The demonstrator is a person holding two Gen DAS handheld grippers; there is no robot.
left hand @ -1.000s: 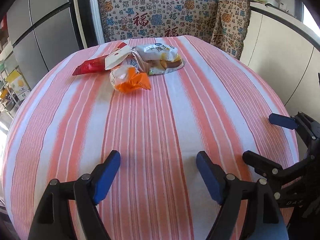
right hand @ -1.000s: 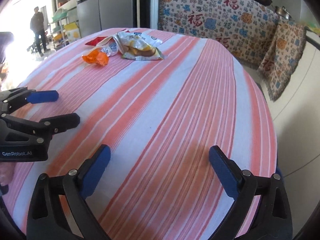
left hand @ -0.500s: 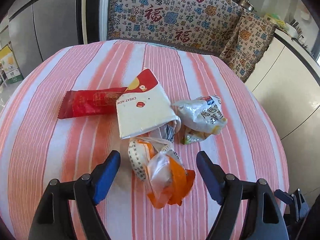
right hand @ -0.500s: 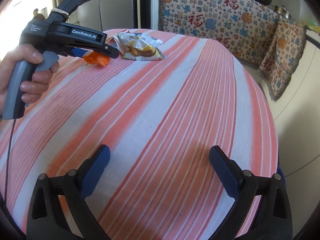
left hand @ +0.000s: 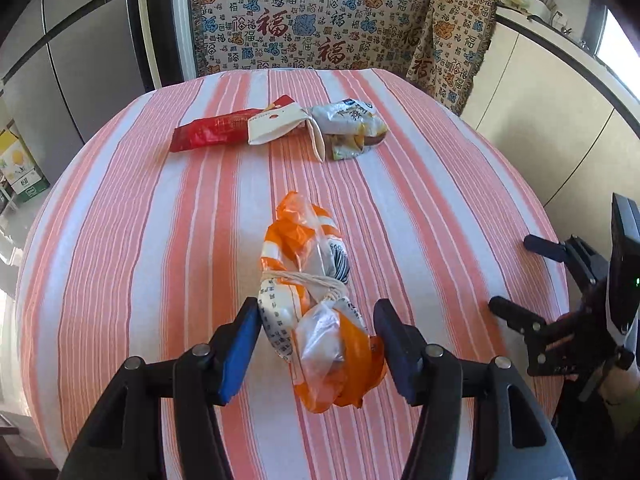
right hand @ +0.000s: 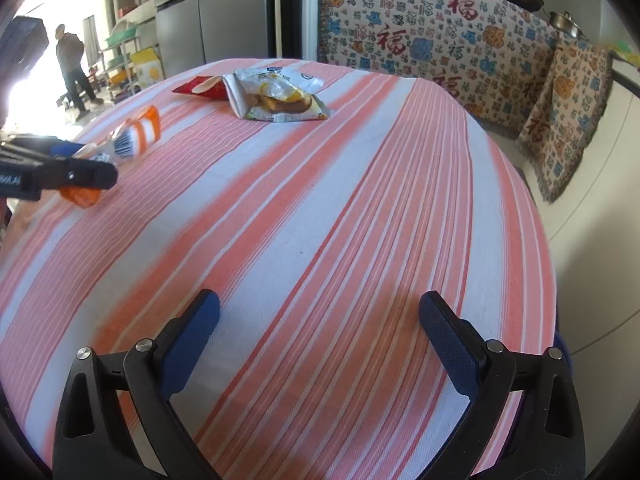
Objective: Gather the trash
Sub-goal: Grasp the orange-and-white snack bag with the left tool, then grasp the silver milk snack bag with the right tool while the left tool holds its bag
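My left gripper [left hand: 316, 340] is shut on a crumpled orange and white plastic bag [left hand: 308, 264] and holds it over the striped table [left hand: 140, 240]. The bag also shows at the left of the right wrist view [right hand: 134, 134]. A red wrapper [left hand: 208, 134], a white paper cup sleeve [left hand: 276, 124] and a silver snack bag [left hand: 352, 124] lie at the table's far side. My right gripper [right hand: 320, 332] is open and empty above the near part of the table; it shows at the right of the left wrist view [left hand: 532, 280].
A patterned cloth [left hand: 320, 20] covers the bench behind the table. A grey fridge [right hand: 216, 20] stands far left. White cabinets [left hand: 560, 100] run along the right. A person [right hand: 72, 68] stands far off at the left.
My left gripper closed on the orange bag and pulled it back toward the near side, away from the other trash. The right gripper has not moved.
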